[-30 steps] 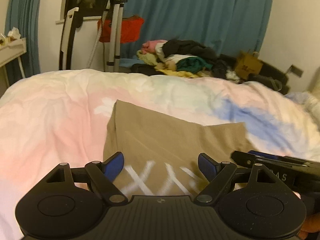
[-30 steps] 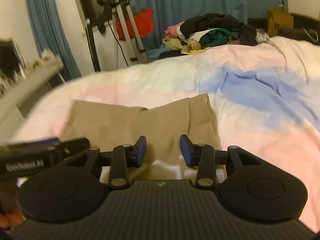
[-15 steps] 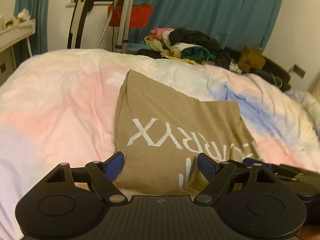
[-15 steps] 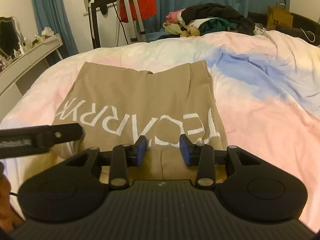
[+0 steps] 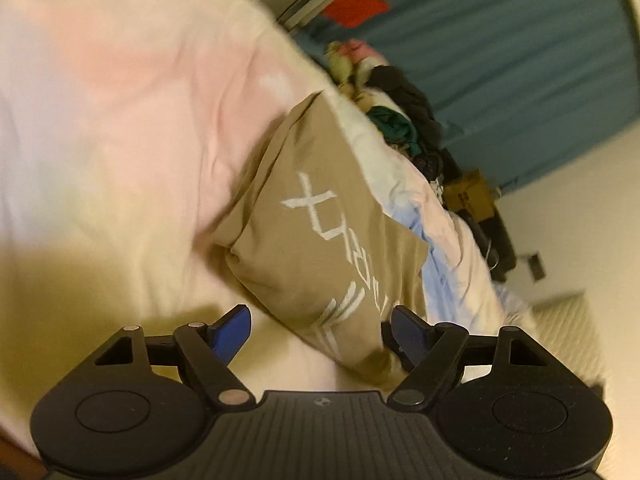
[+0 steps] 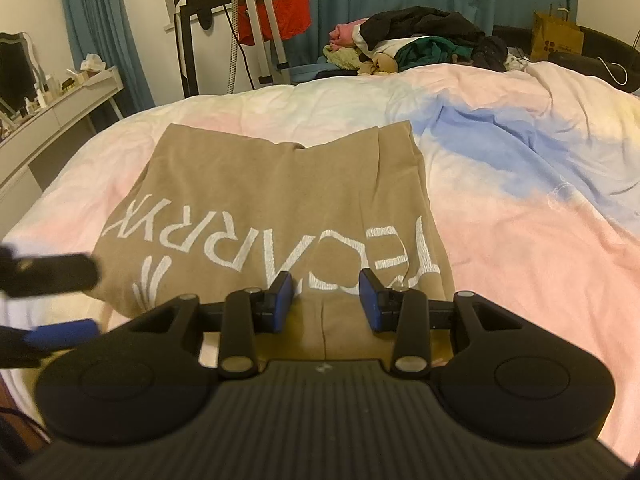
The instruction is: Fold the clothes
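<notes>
Lying folded on the pastel pink-and-blue duvet [image 6: 520,240] is a tan cotton garment with white lettering [image 6: 280,184] — the right gripper [image 6: 325,294] hovers at its near edge, jaws wide, empty; the tilted left gripper [image 5: 320,330] likewise — wide, gripping nothing.

We counted one tan shirt [image 6: 280,196] folded on one pastel duvet [image 6: 520,184]. We saw two grippers: the right gripper [image 6: 325,294] and the left gripper [image 5: 320,330], each with two blue fingertips [image 6: 282,296], spread apart on both. We logged one heap of clothes [image 6: 408,46] at the far end; the items in it were too tangled to count. There was one brown paper bag [image 6: 556,38], one red cloth [image 6: 276,14], one mirror [image 6: 14,72] and one white dresser [image 6: 52,108].
</notes>
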`<state>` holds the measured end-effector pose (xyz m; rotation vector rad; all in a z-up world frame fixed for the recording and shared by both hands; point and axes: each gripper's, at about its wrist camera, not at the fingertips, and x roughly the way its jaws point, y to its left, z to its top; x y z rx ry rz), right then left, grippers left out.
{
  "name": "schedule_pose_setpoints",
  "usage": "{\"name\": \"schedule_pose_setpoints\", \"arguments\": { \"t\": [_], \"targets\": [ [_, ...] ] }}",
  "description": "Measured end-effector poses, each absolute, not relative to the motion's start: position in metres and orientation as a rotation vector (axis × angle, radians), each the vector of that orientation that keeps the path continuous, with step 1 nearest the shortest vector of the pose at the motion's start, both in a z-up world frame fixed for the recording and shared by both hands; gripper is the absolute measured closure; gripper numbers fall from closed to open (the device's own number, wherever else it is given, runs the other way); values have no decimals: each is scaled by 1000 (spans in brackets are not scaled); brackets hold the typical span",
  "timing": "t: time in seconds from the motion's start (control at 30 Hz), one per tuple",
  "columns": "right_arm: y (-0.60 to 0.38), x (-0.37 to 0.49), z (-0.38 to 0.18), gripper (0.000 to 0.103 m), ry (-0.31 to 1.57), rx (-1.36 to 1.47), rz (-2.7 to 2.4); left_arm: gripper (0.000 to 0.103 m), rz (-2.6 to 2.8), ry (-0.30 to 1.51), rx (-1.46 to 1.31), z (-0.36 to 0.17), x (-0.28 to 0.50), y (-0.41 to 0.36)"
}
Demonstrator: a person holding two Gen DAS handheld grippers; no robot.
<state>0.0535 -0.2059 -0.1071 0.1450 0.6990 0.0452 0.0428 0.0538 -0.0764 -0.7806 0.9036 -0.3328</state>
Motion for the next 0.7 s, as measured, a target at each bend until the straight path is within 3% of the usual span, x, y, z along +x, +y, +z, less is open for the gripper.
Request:
{"name": "schedule_pose_setpoints", "arguments": {
  "t": [0.2,0.27,0.37,0.53,0.7],
  "targets": [
    [-206,54,-107,64,696,147,39,34,-312,943,-867,-99,68,48],
    [-207,53,-107,64,692,155,34,43,-314,911,-888,-98,69,51],
    [-210,52,-107,64,683,181,24,50,-335,868,-916,-98,68,54],
    [-212,50,-107,64,675,210,15,45,-294,905,-927,-107,77,54],
    [-215,45,-105,64,657,251,4,47,-250,937,-1077,-122,88,64]
  ]
}}
